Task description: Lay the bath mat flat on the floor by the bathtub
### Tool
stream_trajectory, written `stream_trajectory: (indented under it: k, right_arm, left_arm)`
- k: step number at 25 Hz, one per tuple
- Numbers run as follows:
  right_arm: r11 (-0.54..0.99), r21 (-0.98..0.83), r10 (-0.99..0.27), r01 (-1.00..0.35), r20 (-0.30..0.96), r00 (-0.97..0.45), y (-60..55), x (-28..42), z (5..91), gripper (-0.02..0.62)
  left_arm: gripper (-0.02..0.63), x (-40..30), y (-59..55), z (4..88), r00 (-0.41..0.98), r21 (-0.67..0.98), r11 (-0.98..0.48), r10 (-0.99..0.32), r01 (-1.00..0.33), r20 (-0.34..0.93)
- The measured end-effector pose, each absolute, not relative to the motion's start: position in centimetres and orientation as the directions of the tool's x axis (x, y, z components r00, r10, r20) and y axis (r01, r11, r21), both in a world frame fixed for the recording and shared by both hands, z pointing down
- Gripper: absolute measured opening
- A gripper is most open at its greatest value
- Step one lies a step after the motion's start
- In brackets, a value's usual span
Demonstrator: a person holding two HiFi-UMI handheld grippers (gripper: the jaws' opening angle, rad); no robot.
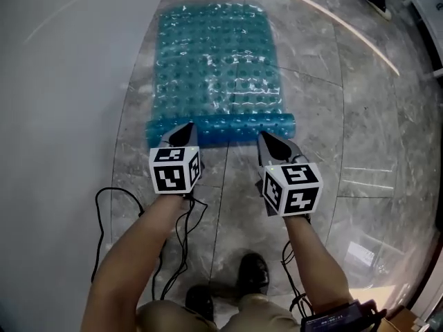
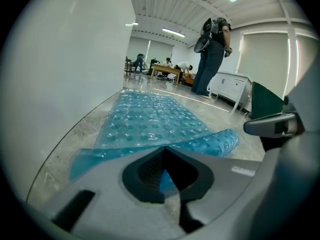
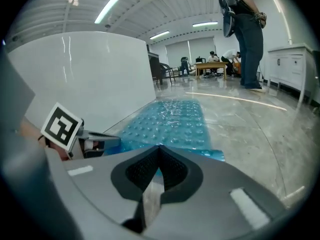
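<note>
While the left gripper (image 1: 187,128) and the right gripper (image 1: 266,136) are pinching the bath mat's (image 1: 218,61) near edge, jaws pressed together on it, most of the mat is lying flat along the floor's (image 1: 360,137) left edge beside the bathtub (image 1: 62,81). Only the curled near end is awaiting flattening. The translucent blue, rubbery sheet is showing rows of round bumps.

Left claw (image 1: 187,128) and right claw (image 1: 264,136) — grey, with black-white marker cubes (image 1: 175,171), black cables (image 1: 104,216).
</note>
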State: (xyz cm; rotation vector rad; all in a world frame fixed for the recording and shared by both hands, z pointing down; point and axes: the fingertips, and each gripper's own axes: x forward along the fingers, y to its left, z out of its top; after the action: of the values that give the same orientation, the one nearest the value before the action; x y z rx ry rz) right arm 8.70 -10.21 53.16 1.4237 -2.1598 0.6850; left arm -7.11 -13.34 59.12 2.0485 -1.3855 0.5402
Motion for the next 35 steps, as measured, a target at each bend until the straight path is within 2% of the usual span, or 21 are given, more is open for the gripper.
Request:
stream_trajectory:
  k: [3,11,22,26,31,35]
  right_arm:
    - [0.352,-0.154,-0.695,-0.923,0.618,-0.368,-11.2,7.6,53.4,0.006]
    - [0.388,-0.087,-0.641,-0.917,0.69,-0.337,-11.8,5.5,57.4,0.006]
    - [0.437,-0.065,-0.583,-0.897,0.739,-0.338,-4.7,5.1,59.5,0.006]
    - [0.393,-0.082,-0.599,-0.916,0.733,-0.322,-3.6,6.0,56.5,0.006]
    - [0.276,-0.137,-0.619,-0.951,0.732,-0.285,1.7,7.8,50.3,0.006]
    - [0.242,-0.173,-0.637,-0.955,0.714,-0.291,6.2,6.8,49.9,0.006]
  left_arm:
    - [0.006,-7.3,-11.2,59.5,0.368,0.297,-0.227,-0.689,-0.928,0.624]
    - [0.006,-6.7,-7.5,57.7,0.437,0.33,-0.289,-0.651,-0.899,0.621]
    - [0.006,-6.0,-7.3,58.9,0.426,0.289,-0.313,-0.669,-0.905,0.61]
    - [0.006,-6.4,-6.3,57.2,0.434,0.284,-0.328,-0.67,-0.901,0.602]
    - [0.006,-8.4,-0.5,50.4,0.408,0.362,-0.222,-0.694,-0.905,0.593]
    - [0.006,-8.9,6.5,49.9,0.415,0.408,-0.181,-0.672,-0.895,0.613]
